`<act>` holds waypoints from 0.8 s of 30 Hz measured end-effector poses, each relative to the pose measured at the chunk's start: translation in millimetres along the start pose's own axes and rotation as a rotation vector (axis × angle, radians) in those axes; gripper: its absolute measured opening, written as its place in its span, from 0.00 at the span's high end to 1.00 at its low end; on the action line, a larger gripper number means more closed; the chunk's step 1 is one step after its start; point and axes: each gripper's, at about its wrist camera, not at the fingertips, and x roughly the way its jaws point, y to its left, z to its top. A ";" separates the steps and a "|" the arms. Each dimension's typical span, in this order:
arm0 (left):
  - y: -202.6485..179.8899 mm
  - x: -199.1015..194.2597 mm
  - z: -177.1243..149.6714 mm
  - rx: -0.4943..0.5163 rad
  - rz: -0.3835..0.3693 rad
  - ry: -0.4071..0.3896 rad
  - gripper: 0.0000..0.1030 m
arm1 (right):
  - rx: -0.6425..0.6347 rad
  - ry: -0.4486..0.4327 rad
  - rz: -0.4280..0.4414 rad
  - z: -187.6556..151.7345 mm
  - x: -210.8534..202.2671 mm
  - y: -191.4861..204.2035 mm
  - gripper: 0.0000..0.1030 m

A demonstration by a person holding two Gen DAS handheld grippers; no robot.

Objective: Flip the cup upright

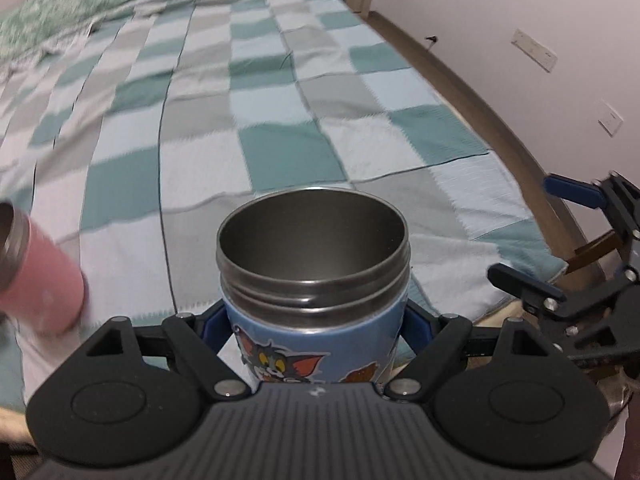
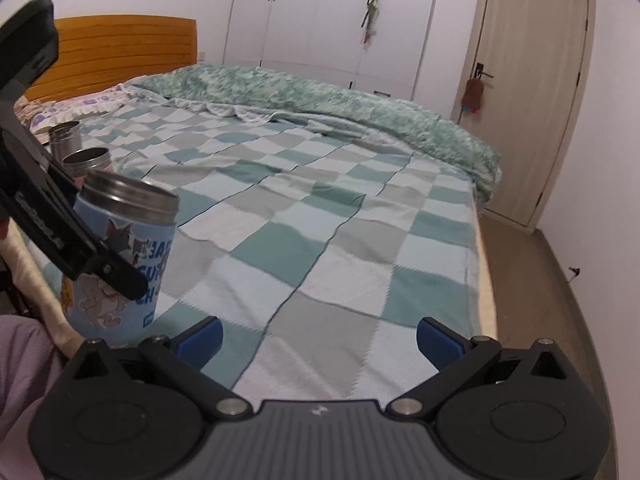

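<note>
A blue cartoon-printed steel cup (image 1: 314, 320) stands mouth up between the fingers of my left gripper (image 1: 314, 326), which is shut on its body. The cup's base is hidden behind the gripper. In the right wrist view the same cup (image 2: 128, 248) is at the left, nearly upright at the near edge of the checked bed cover (image 2: 340, 240), with the left gripper (image 2: 120, 276) clamped on it. My right gripper (image 2: 318, 338) is open and empty over the bed's near edge, to the right of the cup; it shows at the right edge of the left wrist view (image 1: 560, 248).
A pink cup (image 1: 36, 264) lies blurred at the left; in the right wrist view it stands mouth up (image 2: 90, 162) behind the blue cup, with a steel cup (image 2: 66, 138) further back. A green duvet (image 2: 320, 100) is bunched at the far side. The floor (image 2: 540, 300) runs along the right.
</note>
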 end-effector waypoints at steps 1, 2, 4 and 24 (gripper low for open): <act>4.4 5.3 -1.8 -0.017 -0.002 0.007 0.17 | 0.002 0.005 0.003 -0.7 1.0 3.0 0.00; 8.1 11.1 -2.2 -0.033 -0.002 0.013 0.17 | 0.003 0.011 0.004 -1.2 2.1 5.2 0.00; 14.3 23.7 -4.4 -0.056 -0.003 0.019 0.17 | 0.003 0.025 0.004 -2.6 2.9 9.3 0.00; 59.1 -27.9 -28.5 0.063 -0.048 -0.282 0.00 | 0.032 0.059 -0.022 21.5 -0.3 48.3 0.00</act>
